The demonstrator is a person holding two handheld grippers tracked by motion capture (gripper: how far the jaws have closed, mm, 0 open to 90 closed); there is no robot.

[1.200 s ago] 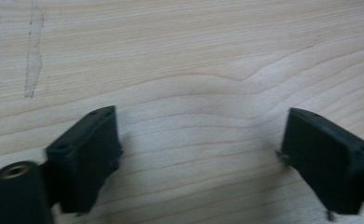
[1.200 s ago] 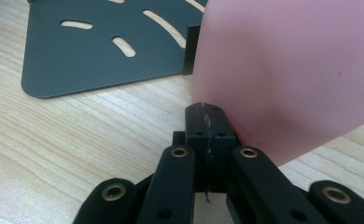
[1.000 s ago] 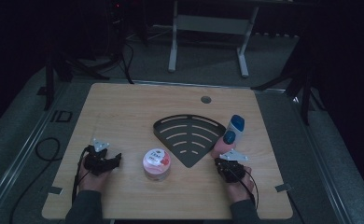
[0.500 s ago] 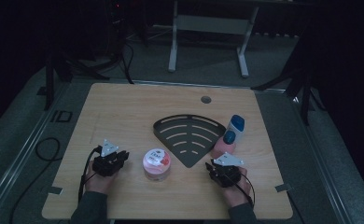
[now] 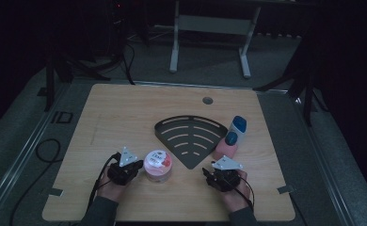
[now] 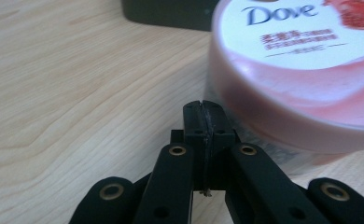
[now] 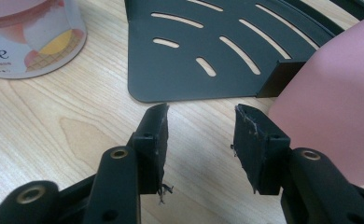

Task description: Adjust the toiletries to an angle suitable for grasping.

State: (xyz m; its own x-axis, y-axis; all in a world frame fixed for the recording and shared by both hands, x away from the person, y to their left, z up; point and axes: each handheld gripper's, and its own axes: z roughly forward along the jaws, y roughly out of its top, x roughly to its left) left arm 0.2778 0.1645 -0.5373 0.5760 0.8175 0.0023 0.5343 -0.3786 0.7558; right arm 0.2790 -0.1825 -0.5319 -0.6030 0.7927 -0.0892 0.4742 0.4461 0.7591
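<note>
A: Jar [image 5: 157, 165] first. Where does it sit?

B: Near edge of the table [image 5: 125, 108], left of centre, upright on its base, lid up. Round, so no long axis across the table; its short axis runs vertical. In the left gripper view the "Dove" print on the lid [image 6: 301, 28] reads upright.

A: What is next to it?

B: Left gripper [image 5: 123, 170] just beside it on the left. In its own view the left gripper [image 6: 204, 122] has its jaws pressed together with nothing between them, tips close to the jar's wall; touching or not cannot be told. To the jar's right lies a dark fan-shaped rack [image 5: 188, 137], flat, slotted, its point aimed at the near edge.

A: And the bottles?

B: Two, at the rack's right edge. Pink bottle [image 5: 227, 146] with a blue cap, nearer; white bottle [image 5: 238, 126] with a blue cap just behind it. Whether they touch each other cannot be told.

A: Counts?

B: One jar, one rack, two bottles, two grippers, two hands.

A: Right side?

B: Right gripper [image 5: 222, 176] sits near the table's front edge, below the pink bottle. In the right gripper view the right gripper [image 7: 201, 121] has jaws moderately apart, holding nothing, bare wood between them; rack's tip lies just ahead, pink bottle close at the right.

A: Open room?

B: The far half and the left side of the table are bare wood, apart from a small round hole [image 5: 208, 100] near the far edge.
</note>
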